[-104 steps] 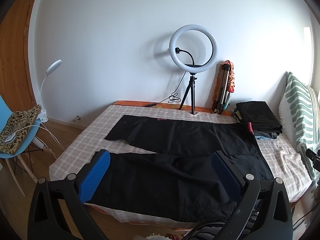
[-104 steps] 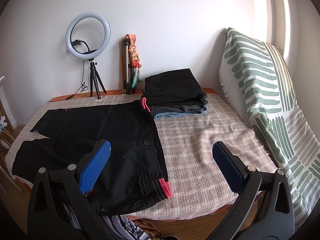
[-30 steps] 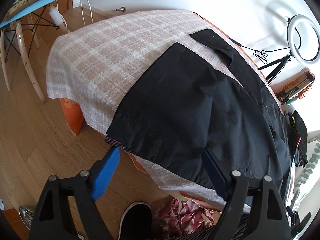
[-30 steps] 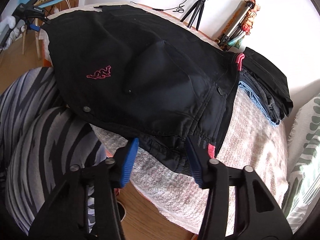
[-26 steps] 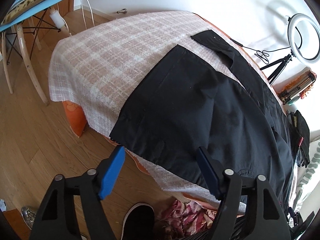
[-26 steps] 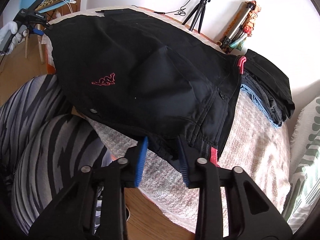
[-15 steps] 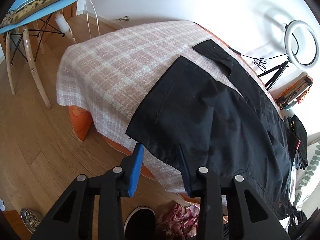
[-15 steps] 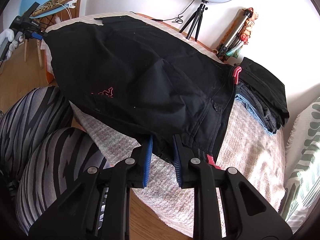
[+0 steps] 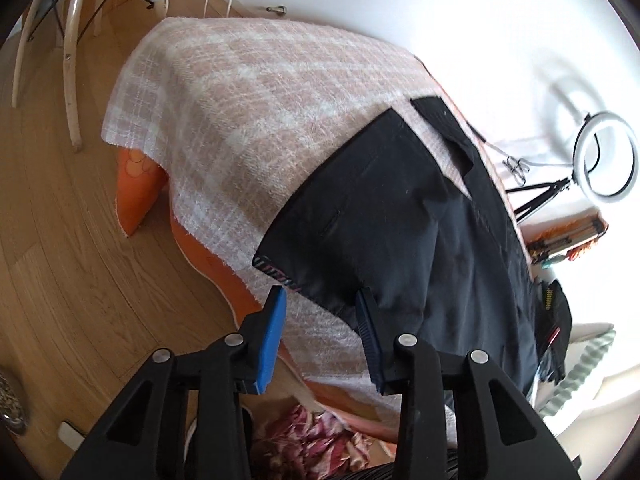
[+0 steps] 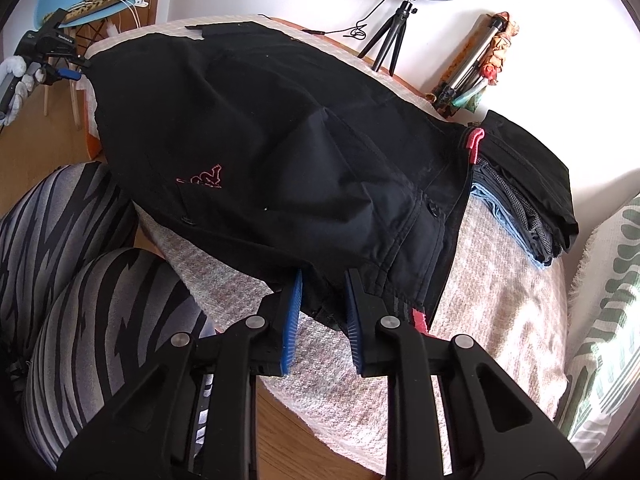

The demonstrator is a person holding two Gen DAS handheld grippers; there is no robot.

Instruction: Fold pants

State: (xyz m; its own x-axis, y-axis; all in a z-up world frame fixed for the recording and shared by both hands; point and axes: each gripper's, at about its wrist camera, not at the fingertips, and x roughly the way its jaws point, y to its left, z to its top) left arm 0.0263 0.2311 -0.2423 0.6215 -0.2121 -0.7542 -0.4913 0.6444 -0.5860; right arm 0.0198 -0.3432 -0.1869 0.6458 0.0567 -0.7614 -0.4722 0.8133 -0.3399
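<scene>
Slippage is the main worry at the left claw (image 9: 320, 290). Its jaws have just been closing, and a hem corner of the black pants (image 9: 400, 220) sits between them at the near edge of the bed (image 9: 240, 80). The cloth touches one blue pad, but a gap shows at the other, so I cannot tell whether it is truly pinched. If it is not, a pull would probably leave that leg behind or drop it toward the floor (image 9: 60, 240). The plaid blanket lies just beneath and could be caught up too.

In the right view, the right claw (image 10: 323, 276) has also just been closing. It pinches a bunch of the pants (image 10: 280, 140) at the waistband, where the garment overhangs the bed beside the person's striped legs (image 10: 80, 280). The left claw (image 10: 60, 68) meets the hem at the far end, and the fabric tents between the two. A bite on only one layer would likely let the waistband twist. Uneven travel of the two ends would skew the fold. A wide swing might knock the stack of folded clothes (image 10: 528, 184) just beside the waistband.
</scene>
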